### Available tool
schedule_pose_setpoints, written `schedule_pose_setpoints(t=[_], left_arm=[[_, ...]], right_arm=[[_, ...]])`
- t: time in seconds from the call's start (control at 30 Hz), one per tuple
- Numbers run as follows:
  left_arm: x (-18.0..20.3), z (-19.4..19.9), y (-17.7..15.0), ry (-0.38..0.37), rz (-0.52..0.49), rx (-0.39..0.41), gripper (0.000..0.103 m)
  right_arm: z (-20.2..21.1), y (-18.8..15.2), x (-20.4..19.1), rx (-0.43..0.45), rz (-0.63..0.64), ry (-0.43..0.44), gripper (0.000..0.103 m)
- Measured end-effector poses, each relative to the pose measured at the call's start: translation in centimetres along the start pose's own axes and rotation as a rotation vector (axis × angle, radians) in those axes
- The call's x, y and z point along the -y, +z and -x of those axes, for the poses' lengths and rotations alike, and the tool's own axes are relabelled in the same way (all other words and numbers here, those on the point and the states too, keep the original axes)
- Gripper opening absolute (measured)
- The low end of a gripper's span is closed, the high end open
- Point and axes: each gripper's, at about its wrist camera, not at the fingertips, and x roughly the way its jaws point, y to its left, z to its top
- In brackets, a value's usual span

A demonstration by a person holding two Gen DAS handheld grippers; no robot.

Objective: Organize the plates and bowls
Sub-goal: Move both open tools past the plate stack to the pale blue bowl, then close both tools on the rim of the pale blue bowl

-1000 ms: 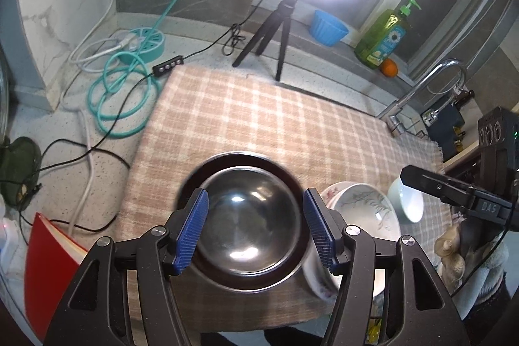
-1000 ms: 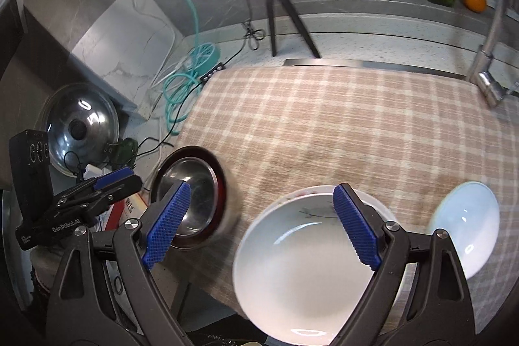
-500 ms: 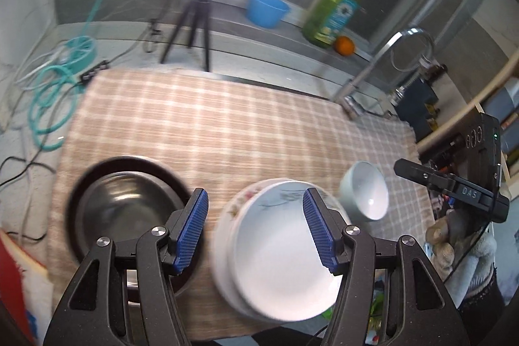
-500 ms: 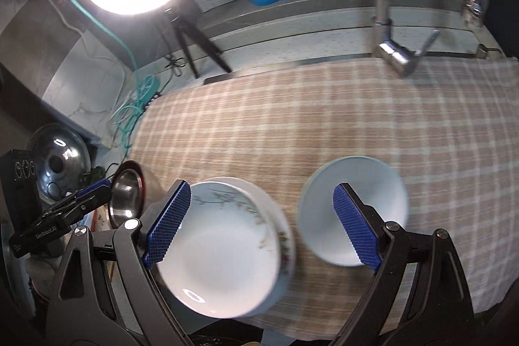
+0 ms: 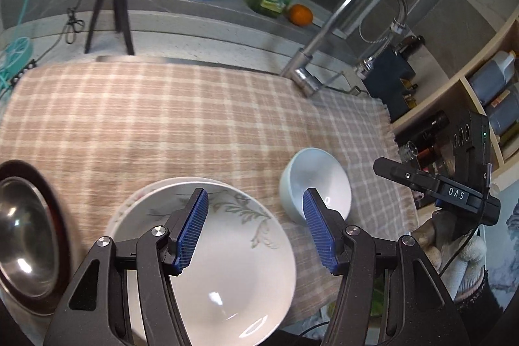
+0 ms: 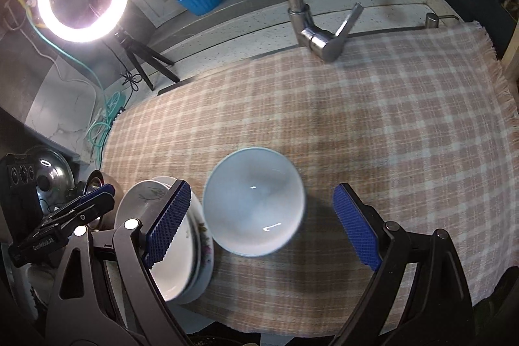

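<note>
Overhead, both tongs, left (image 5: 254, 227) and right (image 6: 262, 224), gape above a checked cloth (image 6: 356, 125); faucet (image 6: 311, 31) behind.

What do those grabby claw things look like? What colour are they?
Each gripper is a black frame with two angled arms, silver screw heads and blue ridged pads on the fingertips. That goes for the left gripper and the right gripper. Seen from the other side, each carries a black box with white lettering, and a thin black cable hangs from the right one.

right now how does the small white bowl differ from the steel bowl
The small white bowl is plain, pale ceramic; the steel bowl is shiny metal with a dark rim. The white bowl sits right of the floral plates, the steel bowl left. Both stand upright and empty on the checked cloth.
</note>
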Motion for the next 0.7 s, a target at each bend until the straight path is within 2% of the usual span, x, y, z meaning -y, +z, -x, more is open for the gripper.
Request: schedule_pose_setpoints(t=[0.4,0.57,0.67,0.7], left_arm=[[3.2,-5.4,-0.1,-0.035,-0.041,-0.099,0.057],[3.6,-7.1,-0.3,-0.032,-0.037,-0.138,0.046],[3.8,-7.5,-0.3,-0.029,-0.032,-0.140,0.042],[3.9,-7.7,-0.2,-0.027,-0.033,-0.143,0.042]], right_arm=[[-1.4,-1.4,2.9,-0.032,-0.025,0.044,0.092],[-2.5,-1.8,3.6,-0.058,-0.047,0.083,0.086],[-3.1,-2.0,3.9,-0.071,-0.056,0.097,0.085],[-3.3,-2.0,4.1,-0.076,-0.060,0.103,0.082]])
